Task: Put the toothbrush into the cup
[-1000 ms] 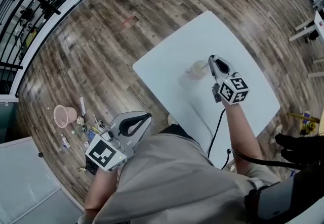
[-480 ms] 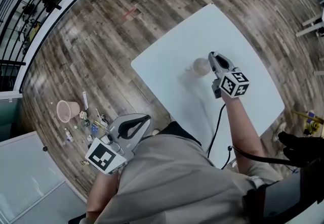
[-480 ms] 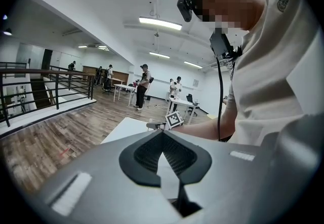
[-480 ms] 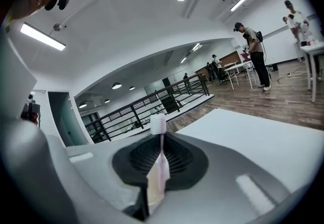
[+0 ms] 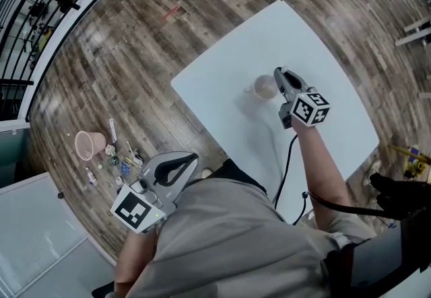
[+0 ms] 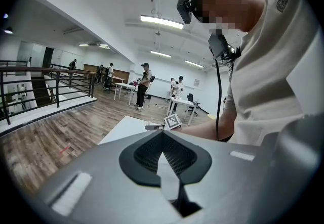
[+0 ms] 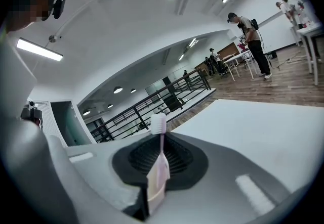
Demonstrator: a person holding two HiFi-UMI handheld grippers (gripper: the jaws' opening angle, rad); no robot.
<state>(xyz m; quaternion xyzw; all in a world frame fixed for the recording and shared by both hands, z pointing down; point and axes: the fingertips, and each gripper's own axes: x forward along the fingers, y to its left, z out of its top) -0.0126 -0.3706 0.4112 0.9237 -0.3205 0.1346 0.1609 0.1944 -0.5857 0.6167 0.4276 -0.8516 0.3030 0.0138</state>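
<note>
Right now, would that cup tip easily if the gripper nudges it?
Probably. The cup looks small and light, standing free on the smooth white table, so a nudge from the right gripper close beside it could slide or tip it. The toothbrush in its jaws looks thin and light, so it should hardly disturb the cup.

White table (image 5: 222,81) sat angled on a wood-plank floor (image 5: 135,41). Pink bucket (image 5: 86,145) stood on the floor, well apart from the table, with a scatter of small items (image 5: 121,163) just beside it. Red mark (image 5: 170,13) showed on the planks. Black railing (image 5: 40,1) ran along the floor's edge. Ceiling light strips (image 6: 162,21) were lit, and people (image 6: 144,84) stood by far tables.
</note>
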